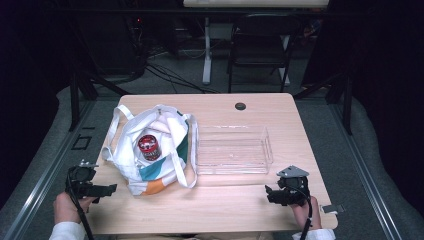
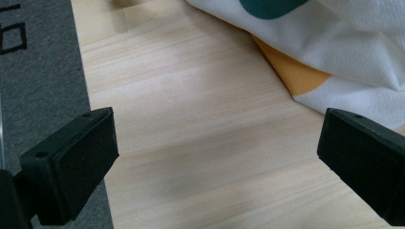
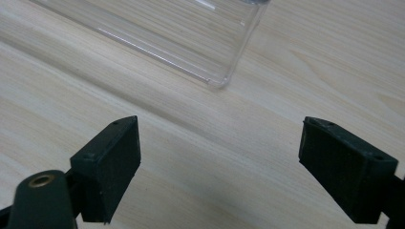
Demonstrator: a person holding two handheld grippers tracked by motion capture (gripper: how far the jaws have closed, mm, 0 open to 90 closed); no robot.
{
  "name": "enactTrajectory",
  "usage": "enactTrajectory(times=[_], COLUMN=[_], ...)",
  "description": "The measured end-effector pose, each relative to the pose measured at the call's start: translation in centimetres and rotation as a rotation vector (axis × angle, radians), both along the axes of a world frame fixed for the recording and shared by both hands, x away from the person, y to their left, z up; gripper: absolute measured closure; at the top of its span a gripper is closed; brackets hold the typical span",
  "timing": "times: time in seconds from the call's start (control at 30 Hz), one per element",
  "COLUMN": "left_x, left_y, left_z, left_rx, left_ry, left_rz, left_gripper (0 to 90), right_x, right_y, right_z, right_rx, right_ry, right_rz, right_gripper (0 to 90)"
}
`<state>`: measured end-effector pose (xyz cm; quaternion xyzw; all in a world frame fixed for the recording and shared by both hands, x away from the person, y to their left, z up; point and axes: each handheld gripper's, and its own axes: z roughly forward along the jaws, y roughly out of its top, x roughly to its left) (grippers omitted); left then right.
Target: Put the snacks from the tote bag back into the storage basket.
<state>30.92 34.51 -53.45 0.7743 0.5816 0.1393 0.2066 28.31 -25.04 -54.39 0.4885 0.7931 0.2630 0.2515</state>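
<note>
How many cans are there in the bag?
1: a red-topped metal can stands inside the open white cloth tote bag on the table's left side. Others may be hidden beneath the folds.

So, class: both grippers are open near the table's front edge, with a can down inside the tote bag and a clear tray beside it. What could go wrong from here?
1. The red can sits deep in the soft tote bag; the left gripper may snag cloth or a strap instead.
2. The clear tray is hard to see, so the right gripper could knock its wall.
3. Lifting the can might drag the bag along.
</note>
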Motion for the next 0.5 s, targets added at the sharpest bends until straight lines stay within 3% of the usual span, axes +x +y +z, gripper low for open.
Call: enactTrajectory(times=[0.5], left_x=[-0.28], left_y=[0.27], left_z=[-0.14], left_rx=[0.002], left_ry=[0.001], left_rz=[0.005], left_gripper=[0.4], right_x=[0.22], right_y=[0.29], right_z=[-0.05], right_rx=[0.001], right_ry=[0.002], right_rz=[0.003], right_gripper=[13.9])
